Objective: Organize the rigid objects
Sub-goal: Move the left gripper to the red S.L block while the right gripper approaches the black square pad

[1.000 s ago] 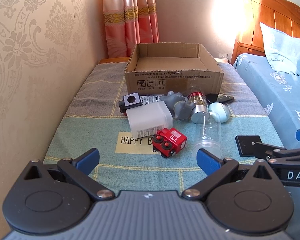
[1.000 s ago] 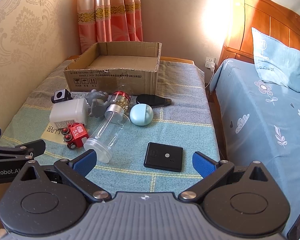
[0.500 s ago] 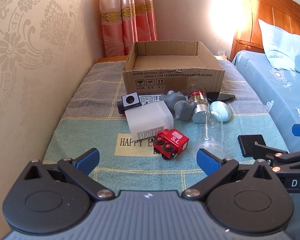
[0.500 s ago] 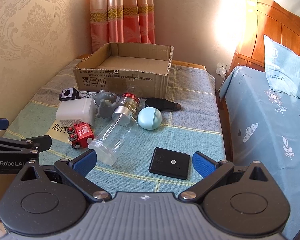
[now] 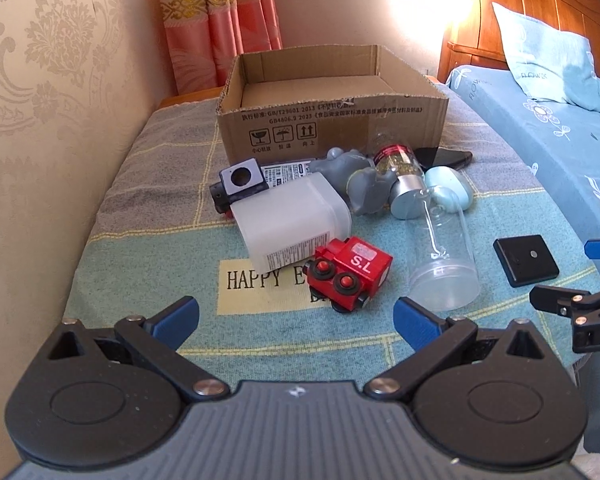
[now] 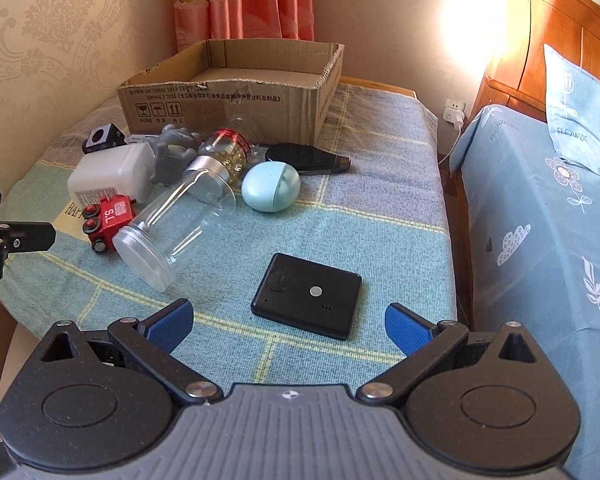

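An empty cardboard box (image 5: 332, 120) (image 6: 236, 96) stands at the back of the cloth-covered table. In front of it lie a red toy train (image 5: 350, 274) (image 6: 106, 220), a white plastic container (image 5: 292, 220) (image 6: 108, 174), a clear glass bottle (image 5: 444, 256) (image 6: 172, 224), a grey figurine (image 5: 360, 184), a pale blue egg-shaped case (image 6: 271, 186) and a flat black device (image 6: 307, 295) (image 5: 526, 260). My left gripper (image 5: 296, 318) is open, just short of the train. My right gripper (image 6: 287, 320) is open, with the black device just ahead between its fingers.
A small black and white cube (image 5: 240, 182) and a dark flat object (image 6: 306, 156) lie near the box. A wall runs along the left. A bed with blue sheets (image 6: 540, 220) and a pillow (image 6: 580, 112) stands to the right. Bare cloth lies right of the pile.
Both grippers have moved forward and closer to the objects, which look larger now. The right gripper has neared the flat black device. No object has shifted.
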